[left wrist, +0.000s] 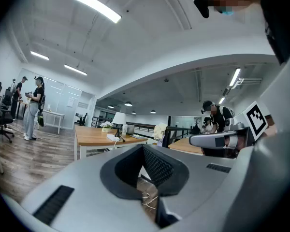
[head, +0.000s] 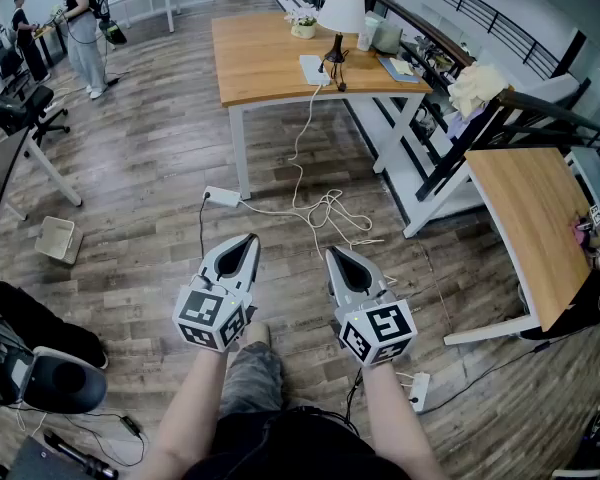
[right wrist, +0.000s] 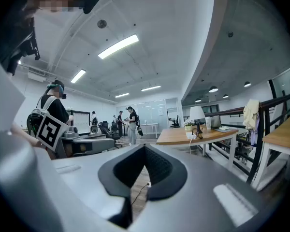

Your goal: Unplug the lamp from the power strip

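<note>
The lamp [head: 340, 13] with a white shade stands on the far wooden table [head: 260, 63], beside a white power strip [head: 314, 69] that holds a dark plug. A white cord [head: 302, 138] drops from that strip to the floor. Both grippers are held level, well short of the table and above the floor. My left gripper [head: 250, 239] is shut with nothing in it, and my right gripper [head: 332, 253] is shut and empty too. The lamp [left wrist: 119, 120] shows small and far ahead in the left gripper view, and the lamp [right wrist: 197, 114] in the right gripper view.
A second white power strip [head: 223, 197] lies on the floor by the table leg, with tangled white cable [head: 330, 213] beside it. Another wooden table [head: 535, 228] and a dark railing [head: 460, 138] stand right. A small box [head: 57, 238] and an office chair [head: 60, 378] sit left. People stand far left.
</note>
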The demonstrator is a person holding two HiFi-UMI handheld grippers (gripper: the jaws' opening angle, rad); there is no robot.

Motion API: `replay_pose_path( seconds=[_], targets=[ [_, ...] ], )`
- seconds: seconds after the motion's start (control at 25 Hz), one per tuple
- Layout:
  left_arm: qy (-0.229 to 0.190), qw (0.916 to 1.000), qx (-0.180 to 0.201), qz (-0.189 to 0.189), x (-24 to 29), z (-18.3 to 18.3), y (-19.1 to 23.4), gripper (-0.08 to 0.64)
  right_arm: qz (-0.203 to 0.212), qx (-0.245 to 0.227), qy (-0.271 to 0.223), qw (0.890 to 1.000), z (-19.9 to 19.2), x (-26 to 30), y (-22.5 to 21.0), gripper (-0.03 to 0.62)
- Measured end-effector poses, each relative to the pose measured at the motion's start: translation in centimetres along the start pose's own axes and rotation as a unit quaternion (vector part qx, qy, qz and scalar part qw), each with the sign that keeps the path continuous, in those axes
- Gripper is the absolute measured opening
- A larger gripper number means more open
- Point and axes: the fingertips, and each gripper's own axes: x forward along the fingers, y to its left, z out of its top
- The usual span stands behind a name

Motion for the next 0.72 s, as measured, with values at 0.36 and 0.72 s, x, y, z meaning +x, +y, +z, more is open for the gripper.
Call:
replay_pose_path(
  seconds=[0.36, 0.72],
  targets=[
    [0.008, 0.9999, -0.002, -0.013, 7.2, 1.8, 6.7, -0.003, -0.008, 0.001, 0.016, 1.000, 0.5, 9.0, -3.6, 0.007],
    [0.009, 0.9997, -0.010, -0.020, 12.1, 2.6, 13.8, -0.003, -0.024, 0.016, 0.016, 0.999, 0.6, 16.7, -5.6, 0.008]
  ],
)
